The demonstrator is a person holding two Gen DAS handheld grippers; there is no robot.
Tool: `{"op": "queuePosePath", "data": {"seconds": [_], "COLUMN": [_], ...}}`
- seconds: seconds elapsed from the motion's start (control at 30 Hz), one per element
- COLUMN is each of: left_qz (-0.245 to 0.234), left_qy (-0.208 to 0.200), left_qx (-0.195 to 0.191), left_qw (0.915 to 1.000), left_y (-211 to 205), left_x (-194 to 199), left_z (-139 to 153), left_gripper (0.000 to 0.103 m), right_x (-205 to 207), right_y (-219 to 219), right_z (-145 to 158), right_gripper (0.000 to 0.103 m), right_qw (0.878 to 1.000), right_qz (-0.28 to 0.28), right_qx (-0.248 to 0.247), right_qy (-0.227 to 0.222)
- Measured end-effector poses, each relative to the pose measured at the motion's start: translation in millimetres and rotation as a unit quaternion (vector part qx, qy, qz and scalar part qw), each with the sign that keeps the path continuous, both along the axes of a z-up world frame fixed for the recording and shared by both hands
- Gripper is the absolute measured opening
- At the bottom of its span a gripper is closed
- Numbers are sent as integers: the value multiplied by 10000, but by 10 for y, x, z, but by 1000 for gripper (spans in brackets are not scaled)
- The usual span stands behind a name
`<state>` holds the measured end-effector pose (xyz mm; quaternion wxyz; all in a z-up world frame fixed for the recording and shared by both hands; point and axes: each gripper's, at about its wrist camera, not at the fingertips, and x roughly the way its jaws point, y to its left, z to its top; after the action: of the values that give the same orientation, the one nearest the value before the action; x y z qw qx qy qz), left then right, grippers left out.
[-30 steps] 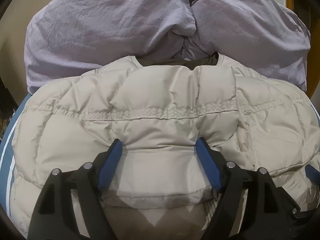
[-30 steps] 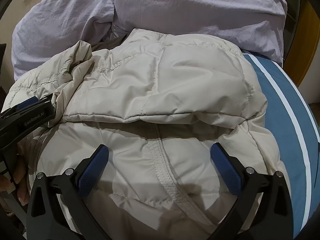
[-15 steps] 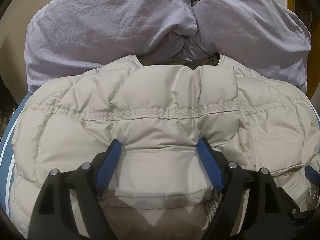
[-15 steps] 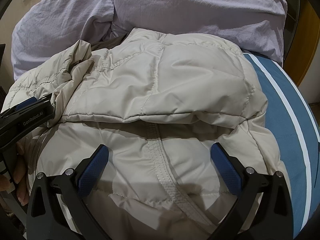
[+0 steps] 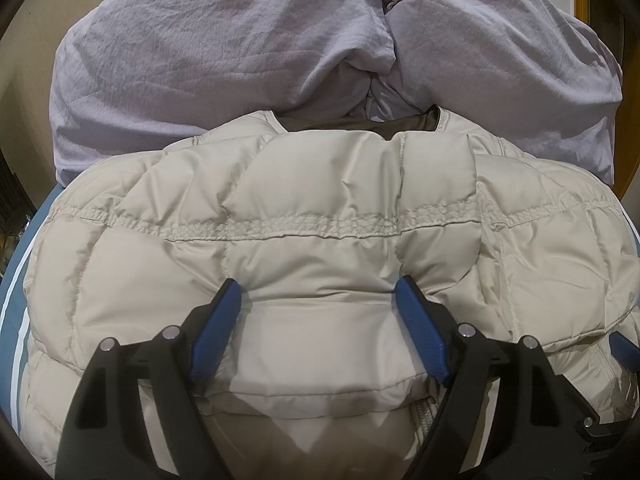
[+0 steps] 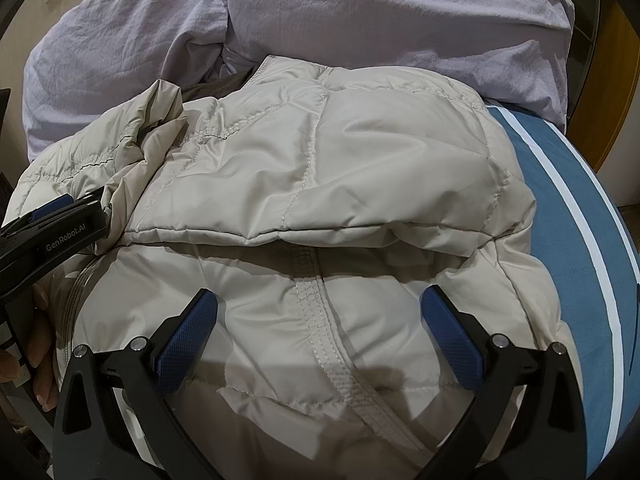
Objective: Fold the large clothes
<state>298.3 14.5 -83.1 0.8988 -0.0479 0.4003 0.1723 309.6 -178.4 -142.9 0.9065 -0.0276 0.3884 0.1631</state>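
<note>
Beige jacket [image 5: 320, 208] lies on blue striped bedsheet [image 6: 560, 208] beside lilac duvet [image 5: 224, 48].

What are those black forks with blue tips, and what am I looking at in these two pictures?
No robot here: a person holds one gripping tool in each hand, with a camera on each looking forward along its two fingers. One picture comes from the left tool, the other from the right tool. Both are open, holding nothing, poised over a beige puffer jacket, partly folded on a blue striped bed cover. A lilac duvet lies bunched behind. The left tool also shows at the right picture's edge.
</note>
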Motion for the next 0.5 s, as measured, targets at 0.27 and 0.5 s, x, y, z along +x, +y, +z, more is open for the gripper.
{"op": "queuePosePath", "data": {"seconds": [0.27,0.5], "left_qz": [118,122], "left_qy": [29,30], "left_qx": [-81,-94], "left_qw": [9999,9999], "left_y": [70,82], "left_x": [-8,-6], "left_z": [-7,-8], "left_gripper": [90,91], "right_x": [1,0], "right_y": [0,-1], "right_z": [-1,-1], "right_gripper": [102,102], "right_qw": [10000,10000], "right_qz": [4,10], "right_qx": [1,3], "right_qy": [2,5]}}
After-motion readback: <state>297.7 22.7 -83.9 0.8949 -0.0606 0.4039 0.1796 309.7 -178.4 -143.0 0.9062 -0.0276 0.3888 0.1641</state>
